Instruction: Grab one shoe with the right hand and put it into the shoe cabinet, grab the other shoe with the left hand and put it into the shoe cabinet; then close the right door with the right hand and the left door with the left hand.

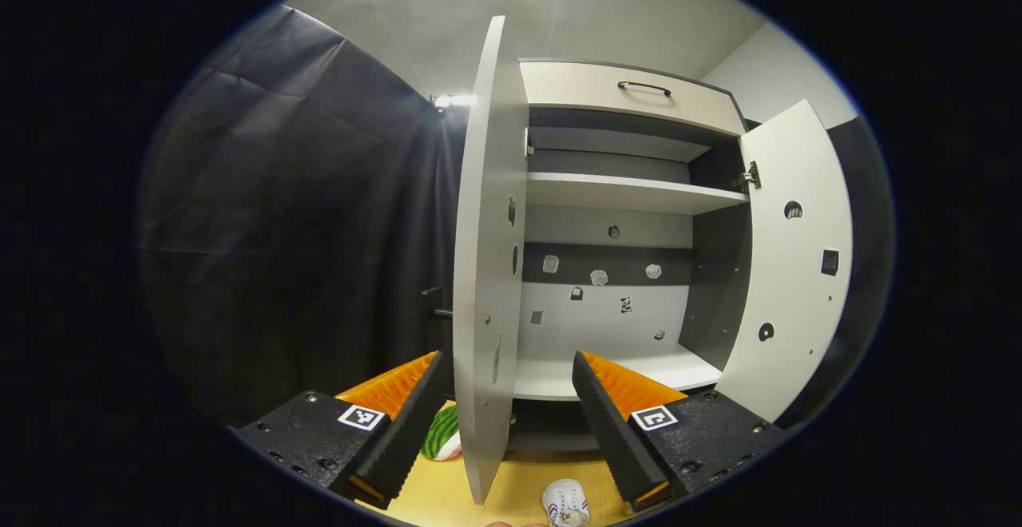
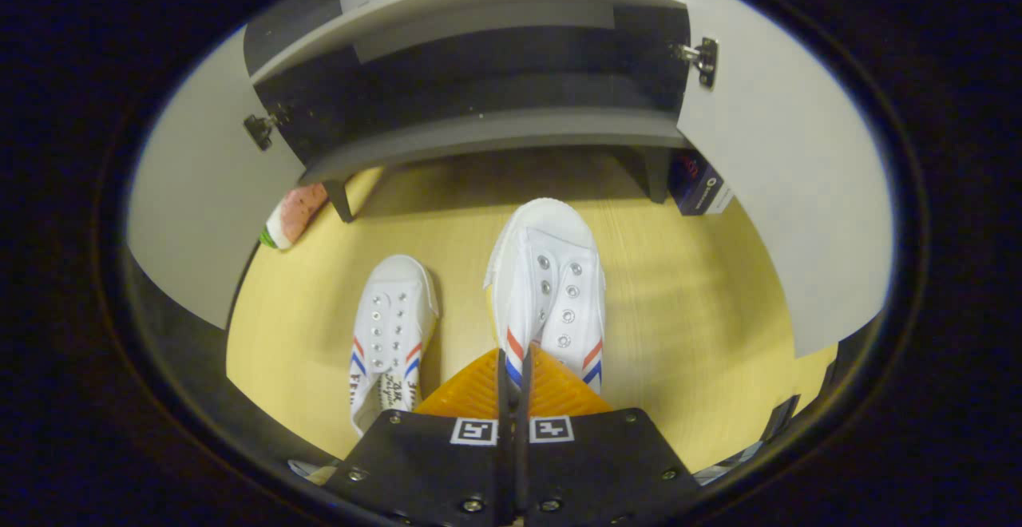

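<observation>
In the left gripper view, one white shoe (image 1: 565, 503) is cut off at the bottom edge, so just its toe end shows on the yellow wooden floor (image 1: 447, 495), and a watermelon-patterned object (image 1: 441, 433) is half hidden behind the left door (image 1: 485, 271). That door stands edge-on, blocking the left part of the shoe cabinet (image 1: 631, 215). The left hand-held gripper (image 1: 507, 399) is spread wide with nothing between its fingers, one finger on each side of the door's edge. The right door (image 1: 790, 263) also stands open. Small stickers on the cabinet's back wall are too small to make out.

In the right gripper view, the right hand-held gripper (image 2: 515, 371) is closed narrowly on the heel end of the larger-looking shoe (image 2: 551, 287); its heel is hidden behind the fingers, and whether it rests on the floor cannot be told. The other shoe (image 2: 391, 335) lies just beside it to the left, toe toward the cabinet. A dark box (image 2: 696, 184) sits by the cabinet's right leg, partly covered by the right door.

Black cloth walls the booth under a pale ceiling.
</observation>
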